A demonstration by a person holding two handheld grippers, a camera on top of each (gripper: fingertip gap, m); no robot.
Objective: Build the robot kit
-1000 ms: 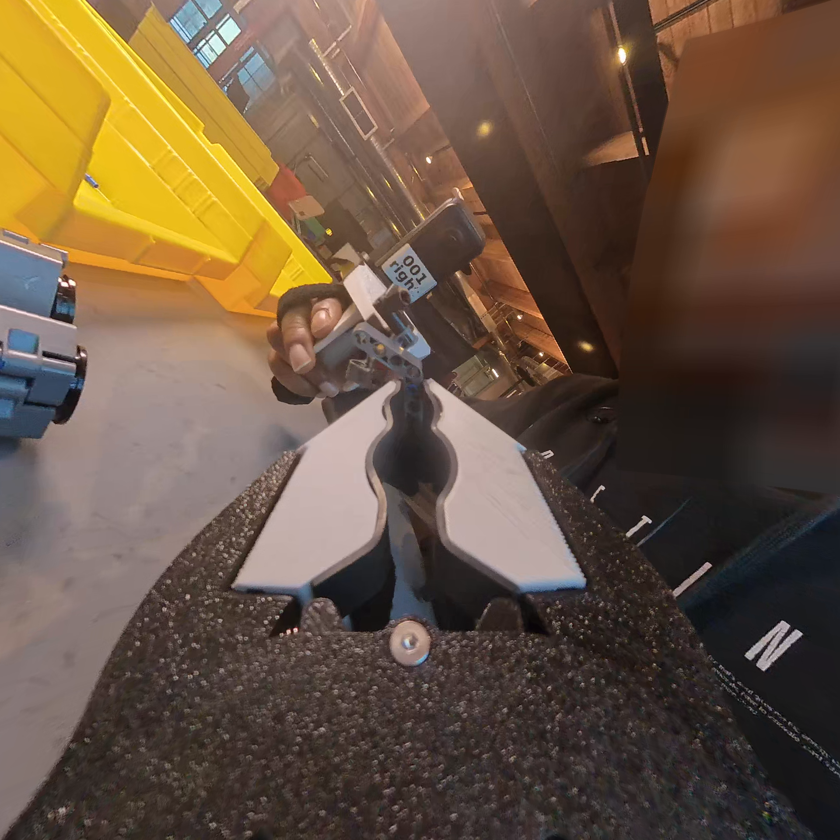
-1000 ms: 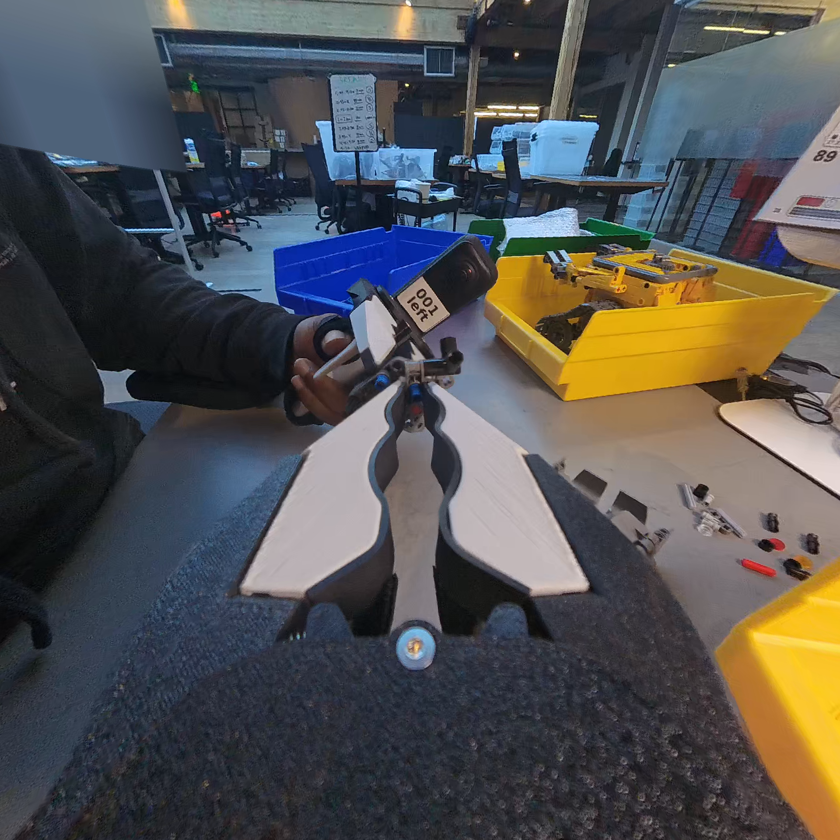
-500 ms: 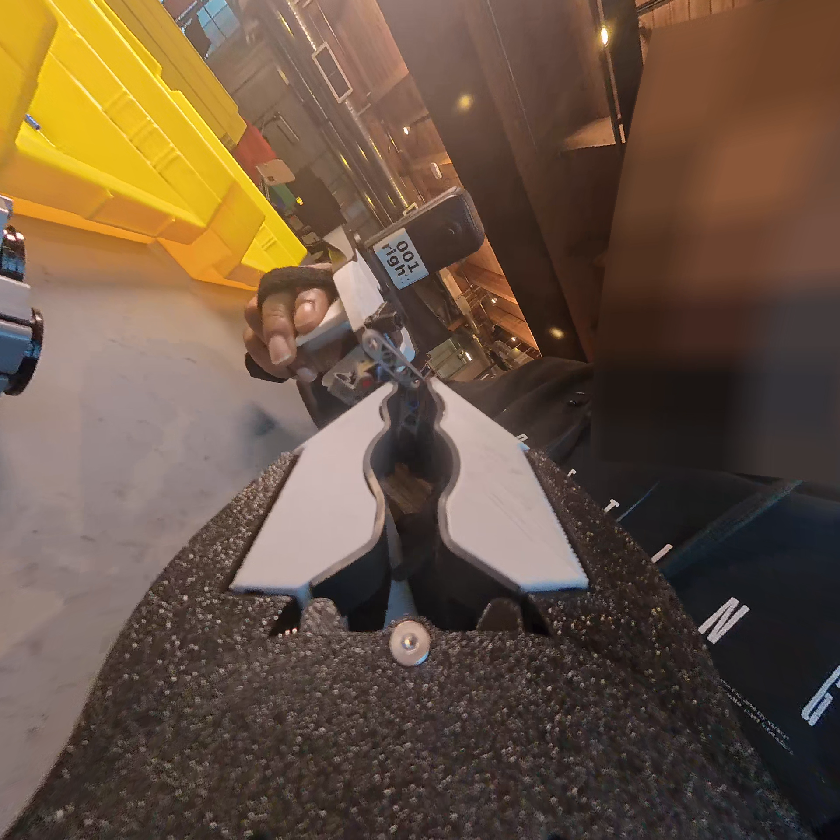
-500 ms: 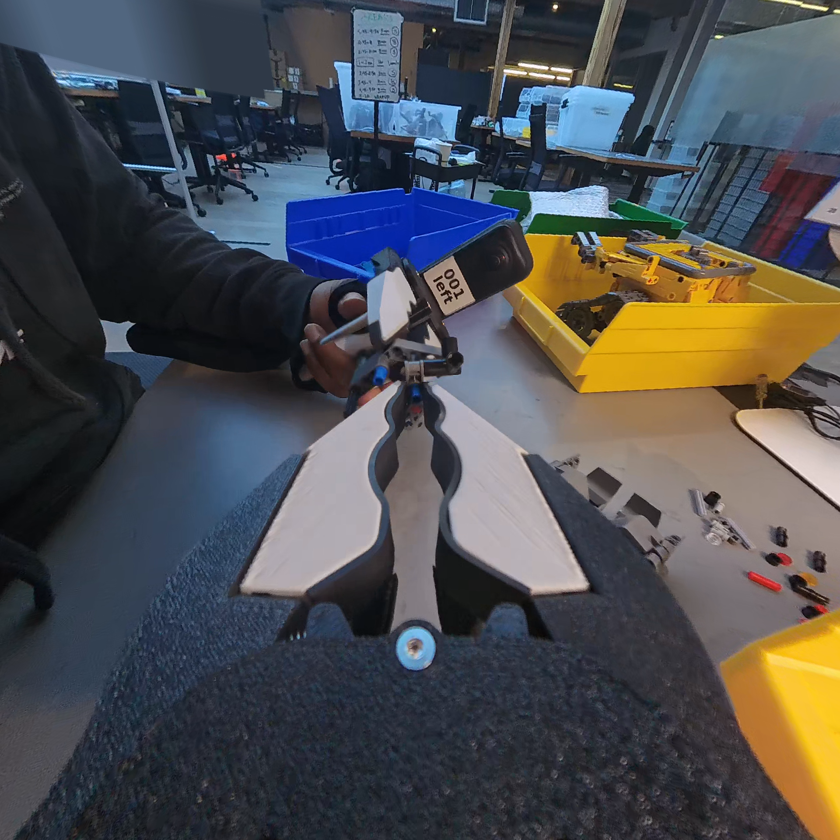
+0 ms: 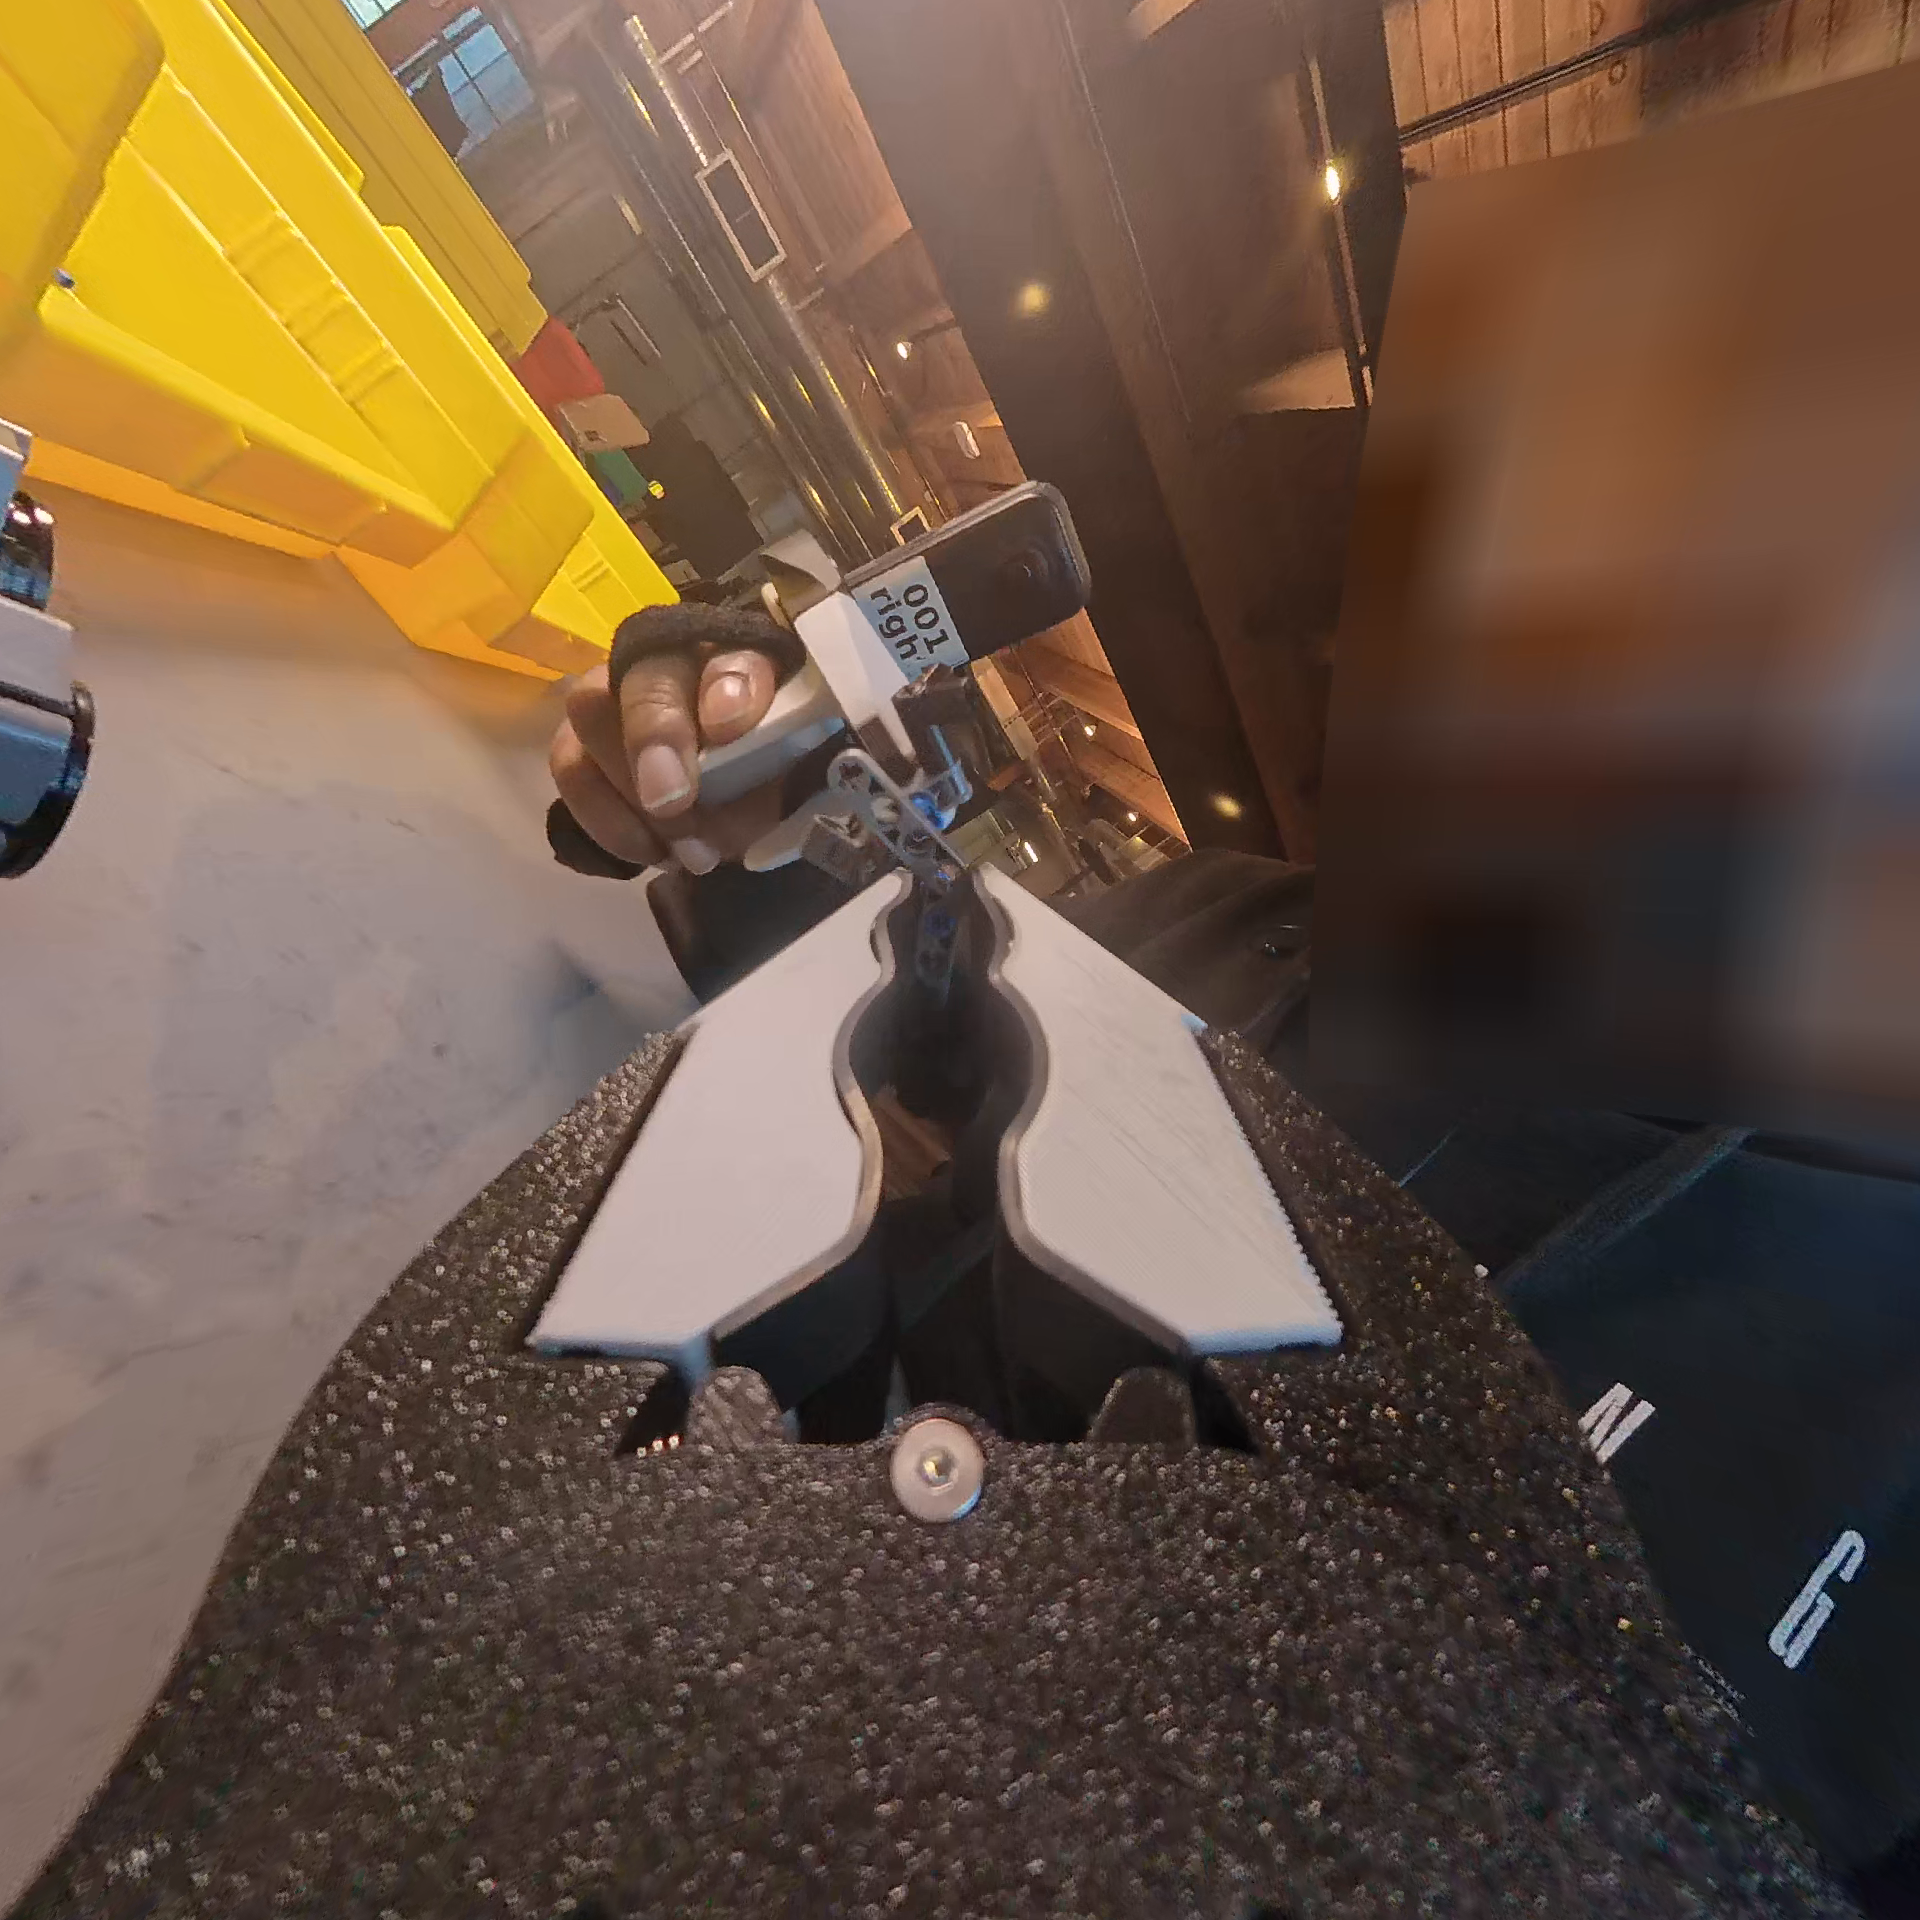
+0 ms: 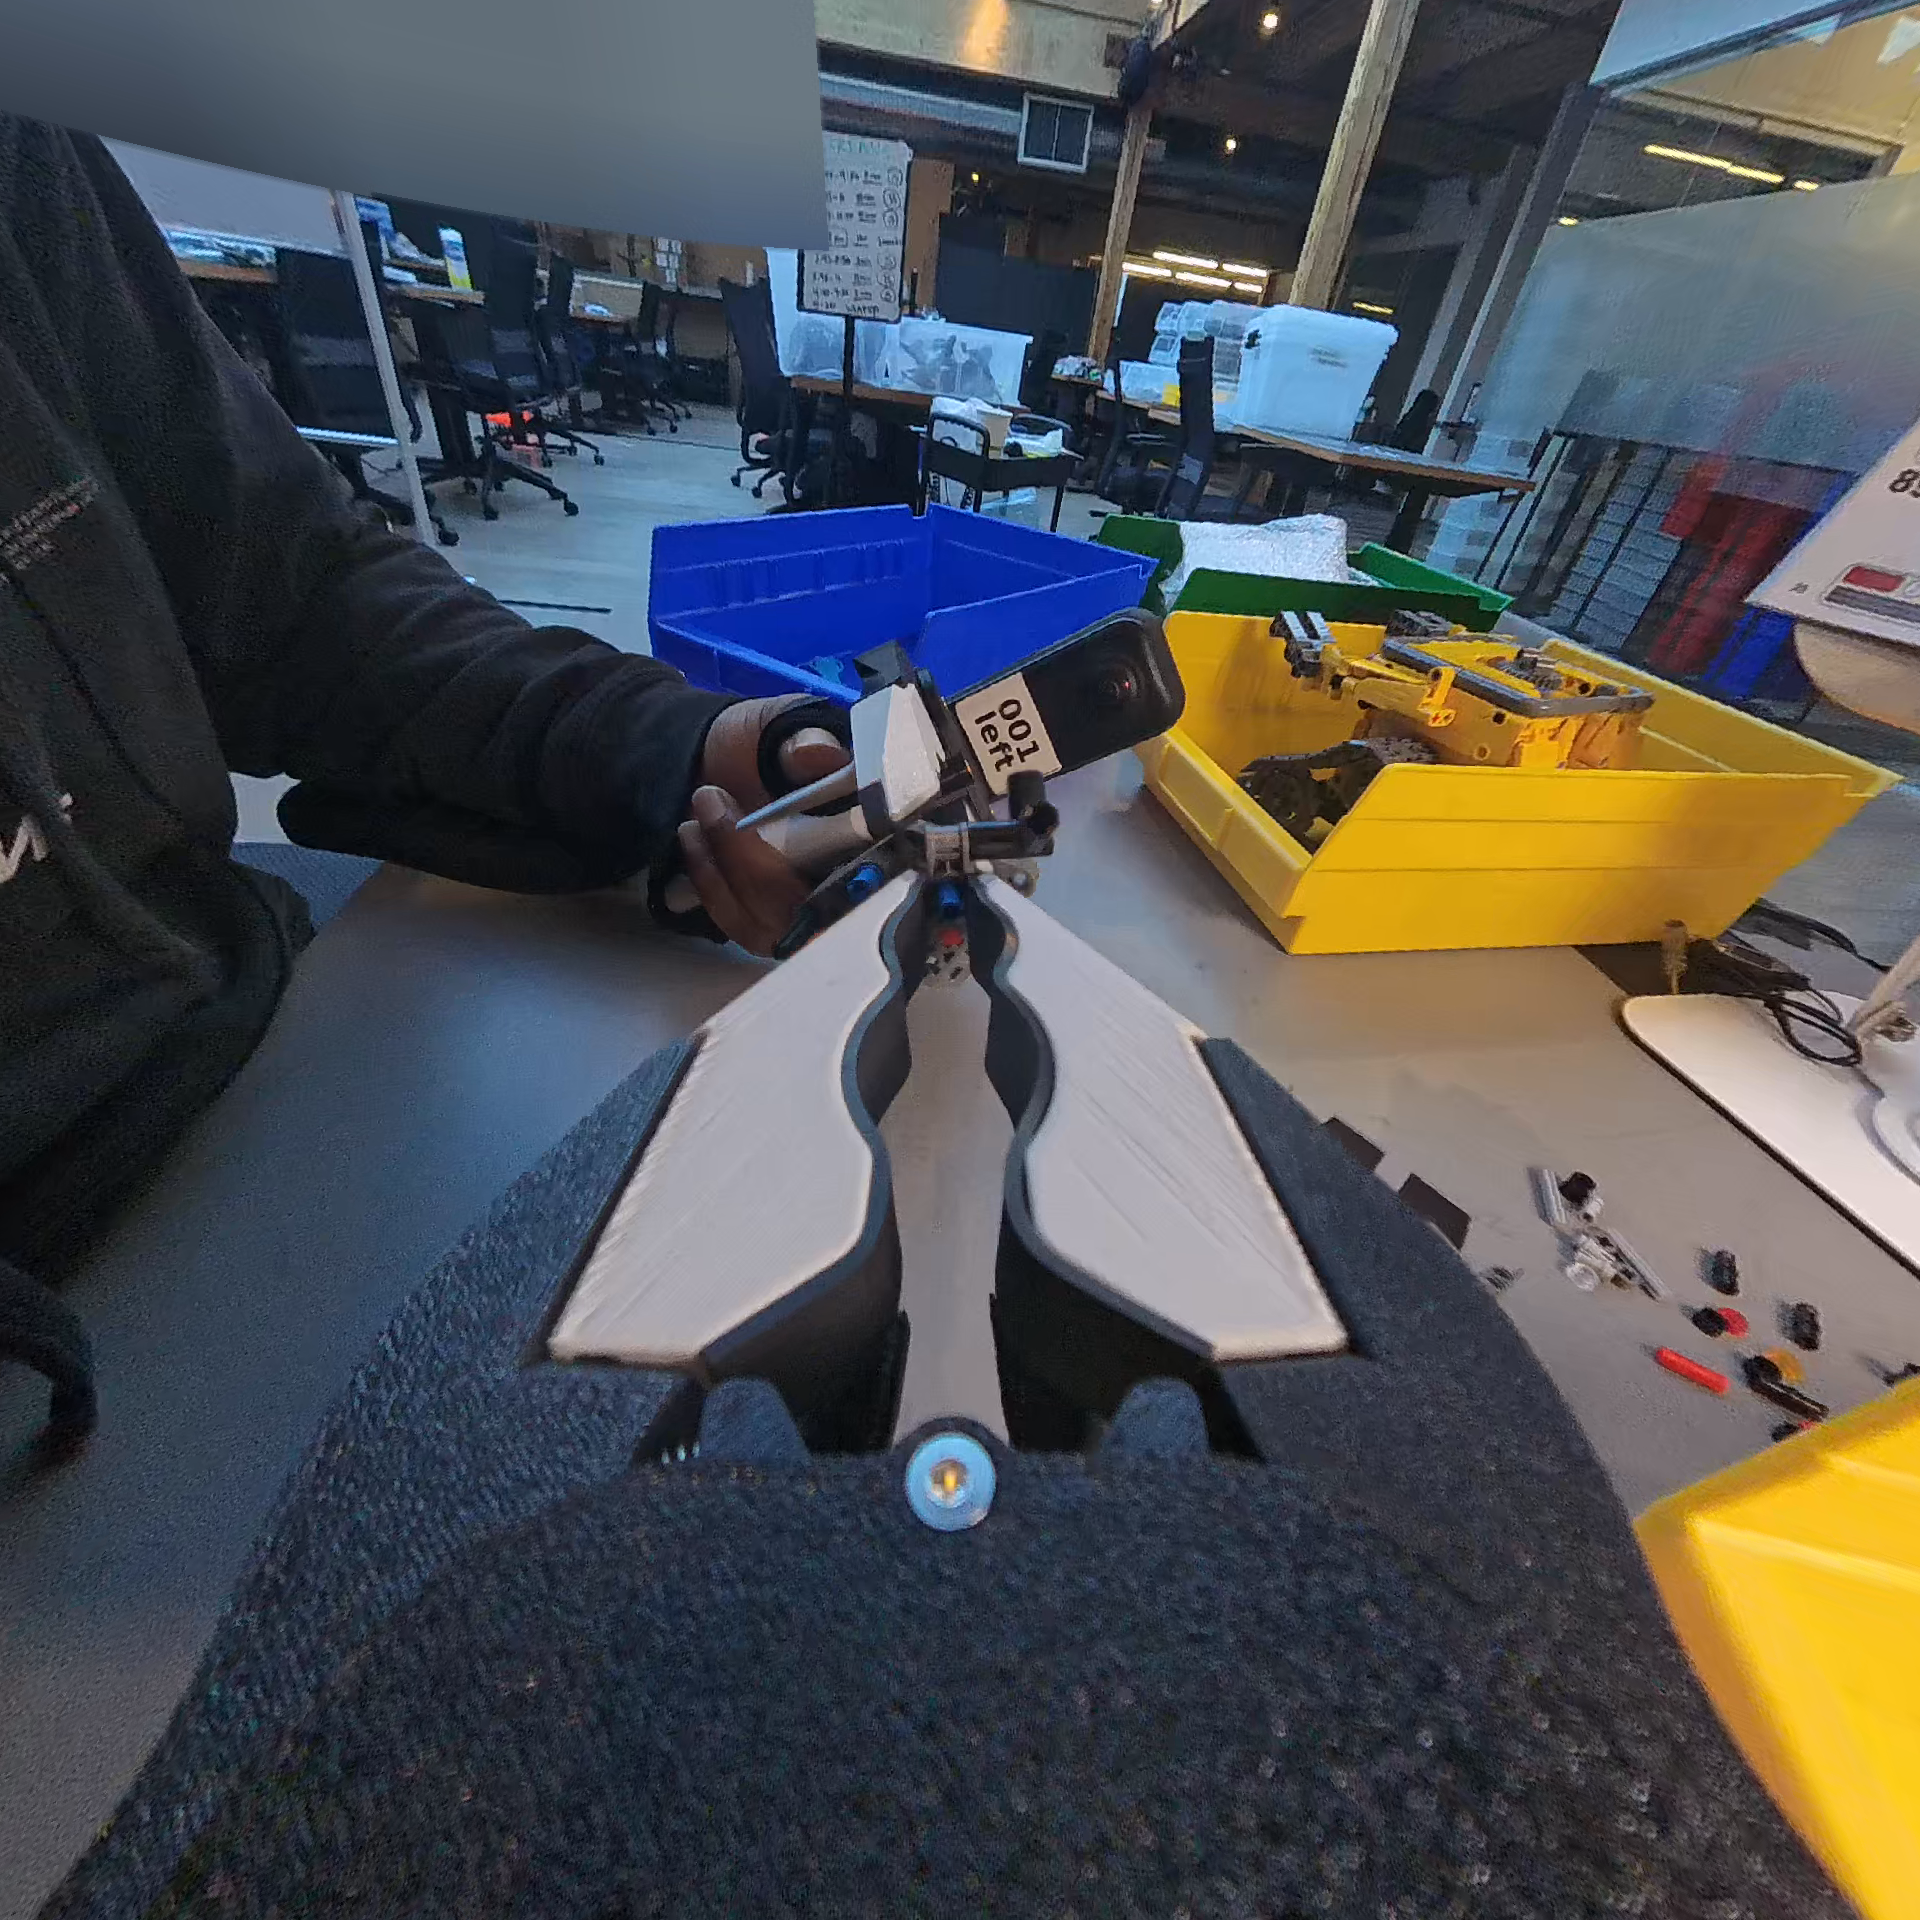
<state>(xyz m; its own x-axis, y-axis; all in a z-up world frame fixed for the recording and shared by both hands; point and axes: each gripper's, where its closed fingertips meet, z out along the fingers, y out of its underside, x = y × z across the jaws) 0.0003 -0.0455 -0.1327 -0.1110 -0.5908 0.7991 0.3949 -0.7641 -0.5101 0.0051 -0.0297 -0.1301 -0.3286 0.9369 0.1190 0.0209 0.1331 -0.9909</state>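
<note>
Both the left gripper (image 5: 940, 904) and right gripper (image 6: 948, 914) are clamping one small grey building-toy assembly (image 6: 961, 847), above the table (image 6: 1299, 1039), beside the yellow bin (image 6: 1507, 852).

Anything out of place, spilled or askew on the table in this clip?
Only loose bits: small black, red and grey building-toy pieces lie scattered on the grey table rather than in the yellow plastic bin, which holds a yellow toy vehicle. Both grippers pinch one small grey-and-black toy assembly in mid-air.
</note>
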